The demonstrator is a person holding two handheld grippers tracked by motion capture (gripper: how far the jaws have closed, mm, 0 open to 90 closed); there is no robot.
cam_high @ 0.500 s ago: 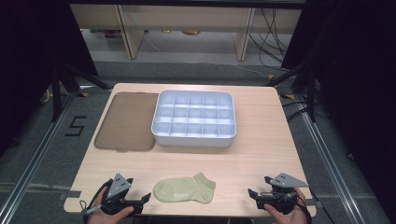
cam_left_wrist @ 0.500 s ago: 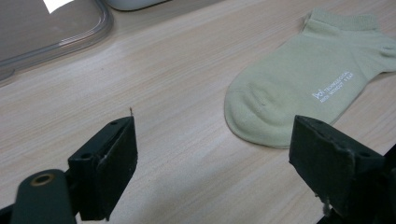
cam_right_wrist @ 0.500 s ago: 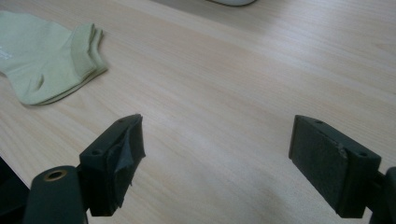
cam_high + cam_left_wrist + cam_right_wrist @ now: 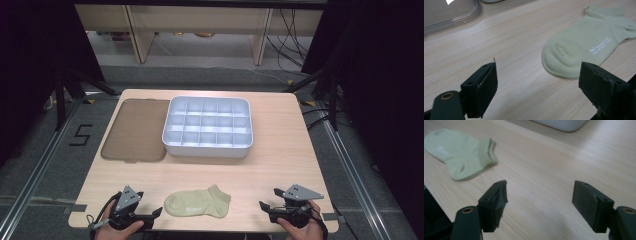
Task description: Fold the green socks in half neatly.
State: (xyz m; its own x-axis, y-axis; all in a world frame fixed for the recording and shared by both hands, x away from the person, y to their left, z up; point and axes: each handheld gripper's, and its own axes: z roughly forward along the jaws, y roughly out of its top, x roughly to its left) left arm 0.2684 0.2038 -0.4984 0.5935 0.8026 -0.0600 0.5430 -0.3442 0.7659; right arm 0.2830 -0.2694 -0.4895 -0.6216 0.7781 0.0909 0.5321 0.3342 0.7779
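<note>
A pale green ankle sock (image 4: 197,204) lies flat near the table's front edge, toe to the left and cuff to the right. My left gripper (image 4: 156,214) rests on the table just left of the toe, open and empty. In the left gripper view the sock (image 4: 584,47) lies ahead and to the right of the left gripper (image 4: 539,82), apart from its jaws. My right gripper (image 4: 263,206) sits to the right of the cuff, also open with nothing between its jaws. The right gripper view has the sock (image 4: 459,152) at the upper left, well clear of the right gripper (image 4: 540,202).
A white compartment tray (image 4: 170,145) stands at the middle of the table, with a brown translucent lid (image 4: 135,131) flat beside it on the left. The lid's rim (image 4: 449,12) and a tray corner (image 4: 561,123) show in the gripper views. Bare wood lies between tray and sock.
</note>
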